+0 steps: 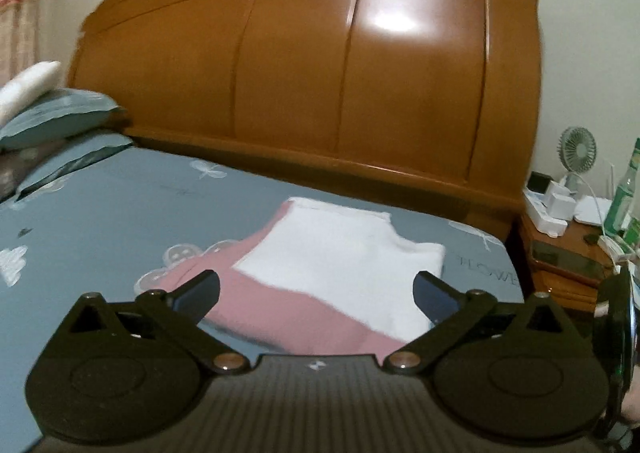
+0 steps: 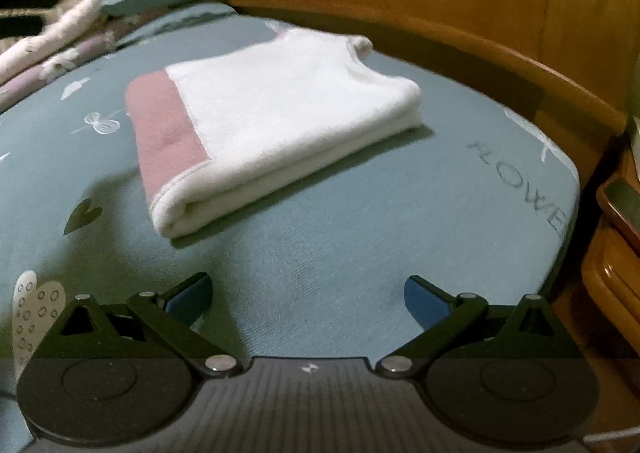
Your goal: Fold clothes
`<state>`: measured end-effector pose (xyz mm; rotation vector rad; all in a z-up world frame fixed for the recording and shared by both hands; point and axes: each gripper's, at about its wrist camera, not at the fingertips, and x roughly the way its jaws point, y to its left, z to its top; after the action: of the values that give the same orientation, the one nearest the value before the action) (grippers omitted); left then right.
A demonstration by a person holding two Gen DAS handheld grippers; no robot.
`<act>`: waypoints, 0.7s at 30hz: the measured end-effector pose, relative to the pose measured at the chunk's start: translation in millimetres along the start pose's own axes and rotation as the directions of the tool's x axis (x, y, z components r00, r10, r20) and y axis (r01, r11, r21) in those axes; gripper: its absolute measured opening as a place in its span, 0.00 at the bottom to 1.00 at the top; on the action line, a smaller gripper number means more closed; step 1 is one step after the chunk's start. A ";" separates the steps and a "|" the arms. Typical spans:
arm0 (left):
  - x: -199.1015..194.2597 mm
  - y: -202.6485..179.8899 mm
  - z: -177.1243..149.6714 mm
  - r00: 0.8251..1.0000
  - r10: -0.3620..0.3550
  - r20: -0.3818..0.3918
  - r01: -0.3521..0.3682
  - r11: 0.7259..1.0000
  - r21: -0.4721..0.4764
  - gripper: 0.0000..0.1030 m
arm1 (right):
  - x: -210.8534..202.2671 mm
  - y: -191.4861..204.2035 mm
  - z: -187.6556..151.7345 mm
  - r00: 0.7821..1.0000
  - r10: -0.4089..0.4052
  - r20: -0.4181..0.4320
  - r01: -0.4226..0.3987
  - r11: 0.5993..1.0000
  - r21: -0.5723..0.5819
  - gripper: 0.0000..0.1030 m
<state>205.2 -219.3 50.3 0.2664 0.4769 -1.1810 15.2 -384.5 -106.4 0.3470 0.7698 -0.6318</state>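
**A:** Talk me through your claws, starting at the tips.

**B:** I'm holding my left gripper with its blue-padded black jaws spread wide, nothing pinched between them. They're hanging just above the folded pink-and-white fleece garment, and I can't tell whether a pad is brushing the pink edge. My right gripper is gaping too, empty, hovering over bare sheet.

**A:** And the garment itself?

**B:** It's lying flat on the grey-blue printed bedsheet, folded into a thick rectangle. From the right wrist camera I'm seeing the white panel on top, a pink band along its left side, and a rounded fold edge facing me. It's sitting well ahead of the right claw, clear of it, toward the corner of the bed near the headboard.

**A:** What's lying further out?

**B:** The sheet is showing white hearts, bows and some grey lettering near its right edge. Behind the garment, the glossy orange-brown wooden headboard is rising in curved panels. To the left, grey-blue pillows are stacking up with a rolled white cloth leaning on top. To the right of the bed, a wooden nightstand is carrying a small white desk fan, white boxes and cables, and a green bottle at the frame's edge.
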 end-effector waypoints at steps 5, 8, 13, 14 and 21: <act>-20.4 9.7 -17.3 0.996 -0.020 -0.083 0.015 0.998 -0.057 0.99 | -27.4 4.4 8.3 0.999 0.031 -0.036 -0.028 0.996 0.082 1.00; -31.6 12.9 -33.9 0.991 0.001 -0.132 -0.012 0.996 -0.085 0.99 | -47.1 17.6 13.2 0.999 0.012 -0.042 -0.010 0.999 0.045 1.00; -48.0 12.7 -55.6 0.984 0.011 -0.179 -0.029 0.995 -0.098 0.99 | -77.9 43.7 17.9 0.999 -0.007 -0.042 0.006 1.000 -0.017 1.00; -51.4 12.9 -57.7 0.984 0.003 -0.181 -0.022 0.994 -0.106 0.99 | -81.9 48.4 17.8 0.999 -0.008 -0.042 0.007 1.000 -0.025 1.00; -68.8 21.4 -58.8 0.984 -0.086 -0.154 0.056 0.980 -0.191 0.99 | -98.7 76.1 7.7 0.996 -0.017 -0.087 0.012 0.998 -0.066 1.00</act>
<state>191.9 -129.0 31.8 0.1854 0.7403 -1.1806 14.1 -290.9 -23.8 0.3113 0.8760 -0.6068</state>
